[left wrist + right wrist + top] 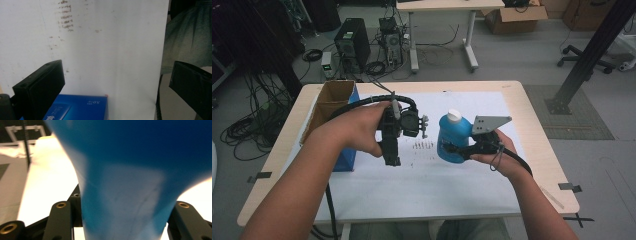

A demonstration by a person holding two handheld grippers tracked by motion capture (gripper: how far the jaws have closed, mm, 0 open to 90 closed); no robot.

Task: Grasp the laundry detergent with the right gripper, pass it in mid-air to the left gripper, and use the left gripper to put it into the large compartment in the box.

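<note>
A blue bottle (451,137) with a white cap (454,116) stands upright over the white sheet right of centre. My right gripper (457,149) comes in from the right and is shut on the bottle's lower part. In the right gripper view the blurred blue bottle (125,195) sits squeezed between the black fingers (60,220). My left gripper (392,159) hangs left of the bottle, apart from it, pointing down. In the left gripper view it (117,87) is open with nothing between its jaws, above the sheet and a blue box (80,107).
An open blue box with a brown cardboard inside (334,100) stands at the table's left, close to my left hand. Dark smudge marks (423,146) dot the white sheet (422,185) between the grippers. Computer towers and cables lie on the floor beyond the far edge.
</note>
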